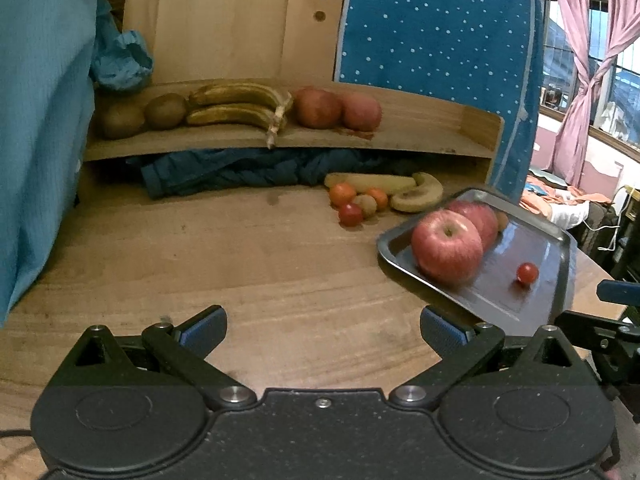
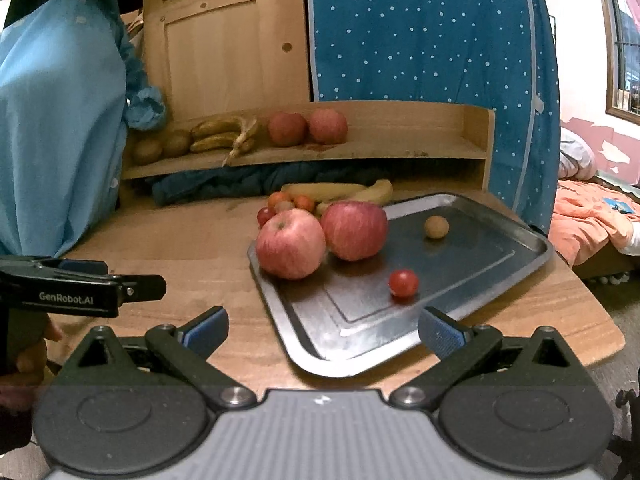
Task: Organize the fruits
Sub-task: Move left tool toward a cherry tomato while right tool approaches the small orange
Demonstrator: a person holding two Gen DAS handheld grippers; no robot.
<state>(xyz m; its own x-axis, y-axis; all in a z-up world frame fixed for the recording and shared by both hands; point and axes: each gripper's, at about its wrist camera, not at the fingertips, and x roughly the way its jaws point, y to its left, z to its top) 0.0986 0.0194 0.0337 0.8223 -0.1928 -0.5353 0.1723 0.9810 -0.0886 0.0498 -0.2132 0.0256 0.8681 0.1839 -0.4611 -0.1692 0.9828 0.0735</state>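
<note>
While both tongs, left (image 1: pixel 323 330) and right (image 2: pixel 323 330), are hanging apart and empty, tray (image 2: pixel 500 264) near the surface's right edge is holding two apples (image 2: pixel 291 242), cherry tomato (image 2: pixel 403 283), small brown fruit (image 2: pixel 436 227), just ahead of right tongs.

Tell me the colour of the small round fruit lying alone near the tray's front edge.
Red: the cherry tomato on the metal tray, clearest in the right wrist view.

White lettering reading "GenRobot.AI" is showing on the black side of the left claw (image 2: pixel 132 288), at the left edge of the right wrist view. No other text, number or label is reading clearly in either view.
</note>
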